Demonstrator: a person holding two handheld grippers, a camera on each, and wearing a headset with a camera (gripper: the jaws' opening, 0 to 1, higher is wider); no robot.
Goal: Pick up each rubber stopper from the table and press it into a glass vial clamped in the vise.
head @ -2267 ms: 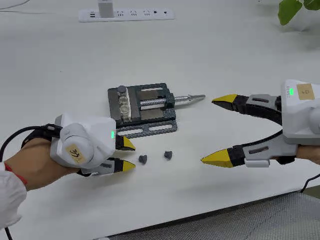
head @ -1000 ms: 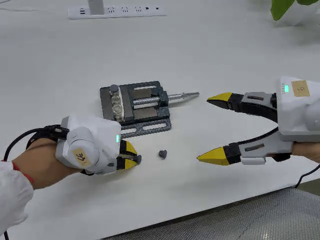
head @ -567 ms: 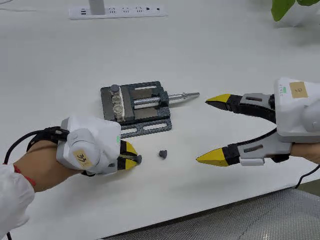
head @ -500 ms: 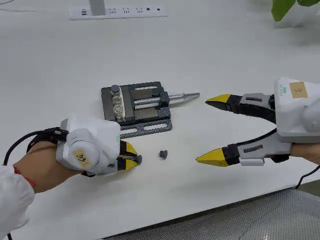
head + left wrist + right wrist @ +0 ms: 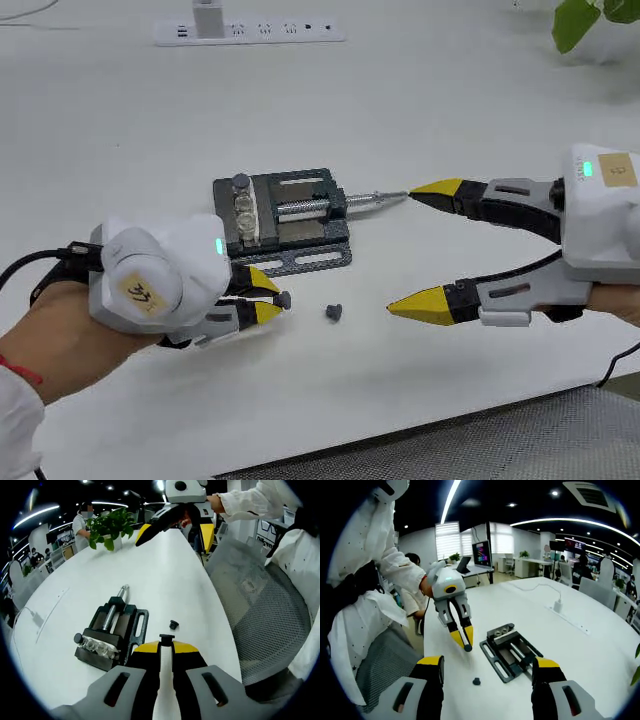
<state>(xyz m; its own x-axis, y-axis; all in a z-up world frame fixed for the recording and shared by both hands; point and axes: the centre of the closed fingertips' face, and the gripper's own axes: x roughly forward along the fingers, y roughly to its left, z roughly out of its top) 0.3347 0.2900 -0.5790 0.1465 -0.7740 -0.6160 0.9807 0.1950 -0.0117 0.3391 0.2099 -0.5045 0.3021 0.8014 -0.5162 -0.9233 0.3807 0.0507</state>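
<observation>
The left gripper [image 5: 270, 305] has its yellow-tipped jaws closed on a small dark stopper [image 5: 284, 299], which shows at the jaw tips in the left gripper view [image 5: 166, 639]. Just beyond it, a second stopper [image 5: 335, 312] lies loose on the white table [image 5: 450, 100], between the two grippers. The right gripper [image 5: 402, 247] hangs with its jaws wide apart, holding nothing. Farther back sits the vise [image 5: 290, 215], with a row of glass vials [image 5: 245, 212] clamped upright in it; the farthest vial has a dark plug [image 5: 241, 181] in its top. A power strip [image 5: 250, 31] lies at the table's far edge.
</observation>
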